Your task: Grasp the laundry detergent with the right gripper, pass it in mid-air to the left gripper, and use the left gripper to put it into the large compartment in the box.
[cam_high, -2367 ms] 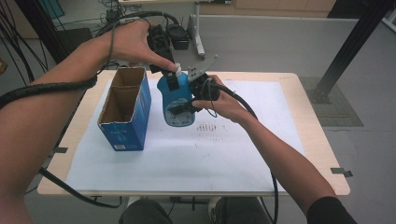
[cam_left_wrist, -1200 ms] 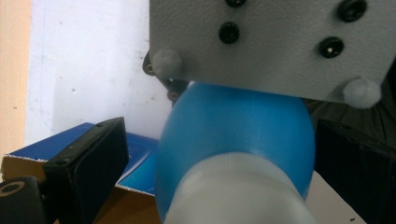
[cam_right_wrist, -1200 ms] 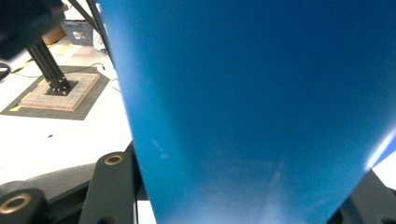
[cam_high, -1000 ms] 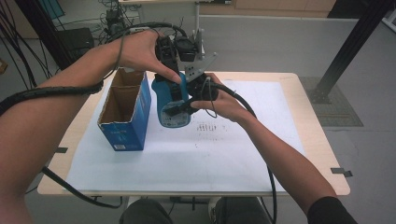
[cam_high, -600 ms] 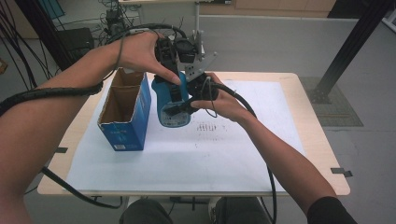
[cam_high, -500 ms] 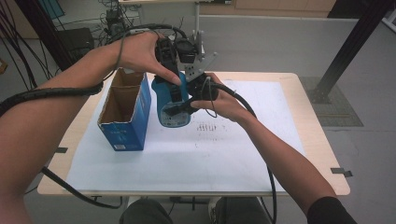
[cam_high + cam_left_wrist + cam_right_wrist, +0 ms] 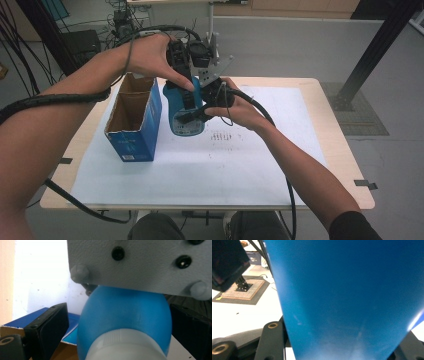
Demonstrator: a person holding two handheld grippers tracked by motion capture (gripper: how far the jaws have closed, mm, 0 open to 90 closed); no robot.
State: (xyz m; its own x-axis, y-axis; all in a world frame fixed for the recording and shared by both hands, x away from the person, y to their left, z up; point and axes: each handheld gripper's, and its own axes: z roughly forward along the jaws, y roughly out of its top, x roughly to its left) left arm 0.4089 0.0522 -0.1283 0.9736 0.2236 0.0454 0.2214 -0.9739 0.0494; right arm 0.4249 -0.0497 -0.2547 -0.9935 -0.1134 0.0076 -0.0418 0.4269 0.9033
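A blue bottle (image 7: 186,112) stands just right of its open box (image 7: 131,117), clamped in the right gripper (image 7: 200,112) while the left gripper's (image 7: 186,75) spread jaws straddle its white cap (image 7: 125,346), unboxed but unopened.

So the thing here is a blue plastic bottle (image 7: 182,112) with a white ribbed screw cap (image 7: 125,347). It's rounded at the shoulder, with a pale label on its front. It's held up off the worktop (image 7: 300,120), leaning a bit, just beside an open blue cardboard box (image 7: 132,122) that stands upright with its flaps up.
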